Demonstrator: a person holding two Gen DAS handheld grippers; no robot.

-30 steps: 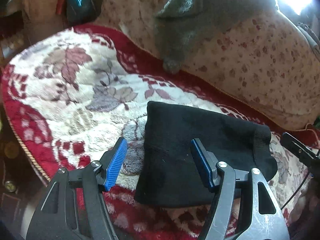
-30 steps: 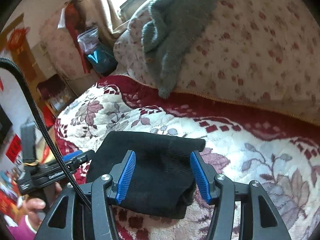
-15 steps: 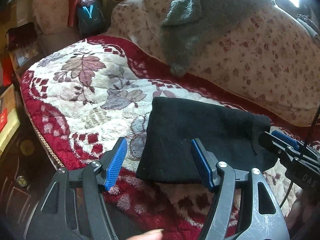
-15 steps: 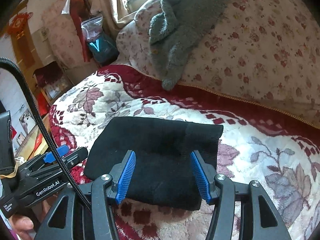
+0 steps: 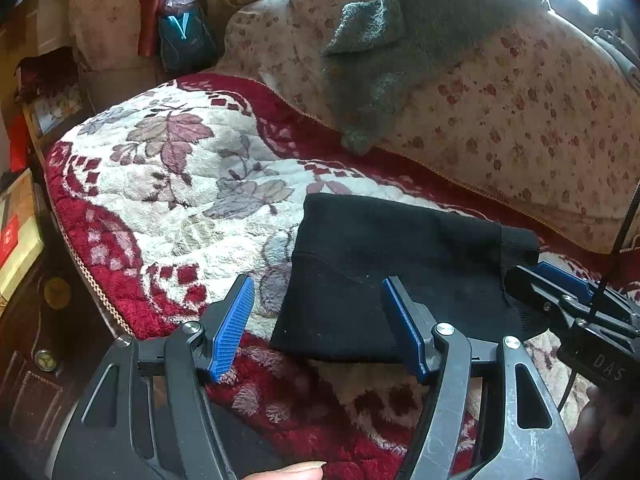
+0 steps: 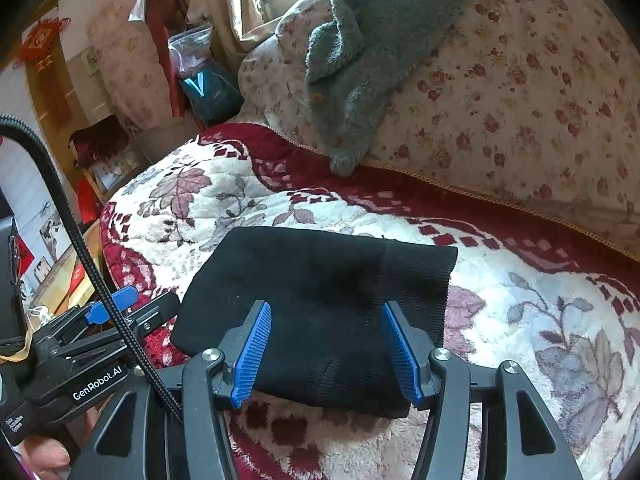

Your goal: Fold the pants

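Observation:
The black pants lie folded into a compact rectangle on a red and cream floral blanket, ribbed waistband to the right. My left gripper hovers open over the pants' near left corner, with nothing between its blue pads. In the right wrist view the pants lie flat just beyond my right gripper, which stands open above their near edge without pressing them. Each gripper shows in the other's view: the right gripper by the waistband end, the left gripper at the pants' left end.
A grey fluffy garment drapes over the flowered sofa back. The blanket's front edge drops off at the left toward dark furniture and boxes. A black cable crosses the right wrist view. A thumb tip shows at the bottom.
Both grippers have drawn back from the pants, so more of the sofa shows. The right gripper has come into the left wrist view. Jaws unchanged; pants have not moved.

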